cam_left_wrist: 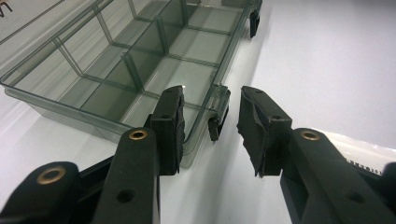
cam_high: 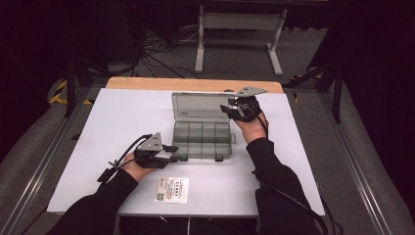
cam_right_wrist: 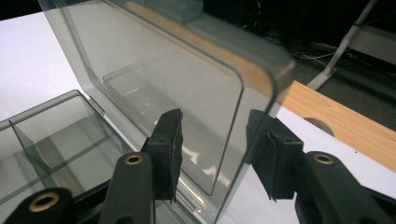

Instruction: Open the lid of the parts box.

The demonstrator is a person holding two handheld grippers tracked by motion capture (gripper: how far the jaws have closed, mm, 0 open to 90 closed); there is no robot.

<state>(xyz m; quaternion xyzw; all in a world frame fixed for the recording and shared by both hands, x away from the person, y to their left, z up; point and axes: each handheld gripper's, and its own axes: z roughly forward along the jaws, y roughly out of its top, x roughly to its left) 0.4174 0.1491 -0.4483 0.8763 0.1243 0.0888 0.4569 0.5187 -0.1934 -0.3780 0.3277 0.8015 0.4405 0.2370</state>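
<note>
Smoky translucent plastic, thin-walled and glossy: a compartment box (cam_high: 201,138) at the middle of the white worktop (cam_high: 112,127), tray divided by thin ribs into a grid of small cells, all of them seemingly bare. Hinged lid (cam_high: 198,106) raised at the far edge, tilted up and back, rounded at its corners.

Left gripper (cam_high: 172,152) low at the tray's near-left corner, fingers (cam_left_wrist: 169,122) released and spread: 1 over the corner cell inside the front wall, the other outside on the worktop, with the small dark latch (cam_left_wrist: 218,117) on the front wall between them. Contact with the wall hard to judge. Likely placed there to pin the light tray down so it cannot slide or tip while the lid swings.

Right gripper (cam_high: 234,108) up at the lid's right edge, fingers (cam_right_wrist: 167,144) straddling the clear panel, 1 in front and 1 seen darkly through the plastic behind. Parted enough that no firm pinch is evident; probably guiding or propping the lid rather than clamping it. Whether opening or closing, cannot tell.

Matte black, blocky finger pads with brass rivets against slick plastic. Small printed card (cam_high: 172,189) flat near the front edge, apart from the box.
</note>
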